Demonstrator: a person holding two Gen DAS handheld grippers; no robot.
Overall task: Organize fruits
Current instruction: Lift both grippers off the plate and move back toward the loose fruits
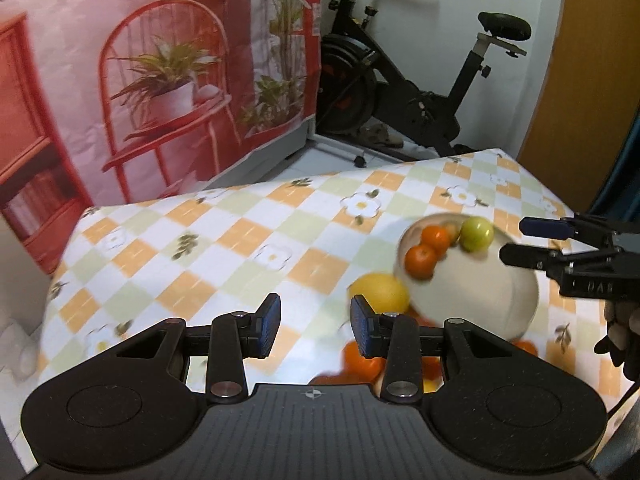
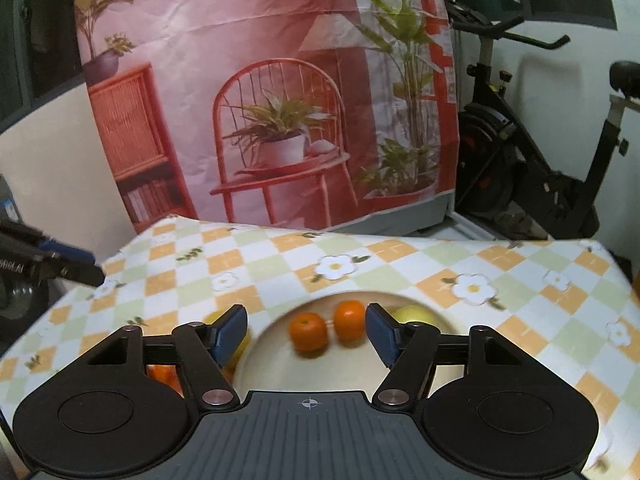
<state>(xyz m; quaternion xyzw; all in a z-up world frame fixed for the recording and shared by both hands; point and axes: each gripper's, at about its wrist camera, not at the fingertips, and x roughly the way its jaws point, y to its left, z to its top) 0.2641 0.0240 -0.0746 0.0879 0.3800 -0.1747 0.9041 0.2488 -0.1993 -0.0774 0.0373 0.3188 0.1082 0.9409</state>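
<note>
Loose oranges [image 1: 362,364] blurred, half hidden behind the left tongs [image 1: 315,326]

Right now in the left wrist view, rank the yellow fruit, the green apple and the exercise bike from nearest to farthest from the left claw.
1. Yellow fruit: on the cloth, just right of the left claw.
2. Green apple: in the bowl, farther right.
3. Exercise bike: beyond the table.

Behind your desk [image 2: 400,264] with its checked flower cloth hangs a creased pink backdrop [image 2: 260,80] printed with a red chair and potted plants, and right of that backdrop a black exercise bike [image 1: 420,92] stands against the white wall [image 1: 432,20].
</note>
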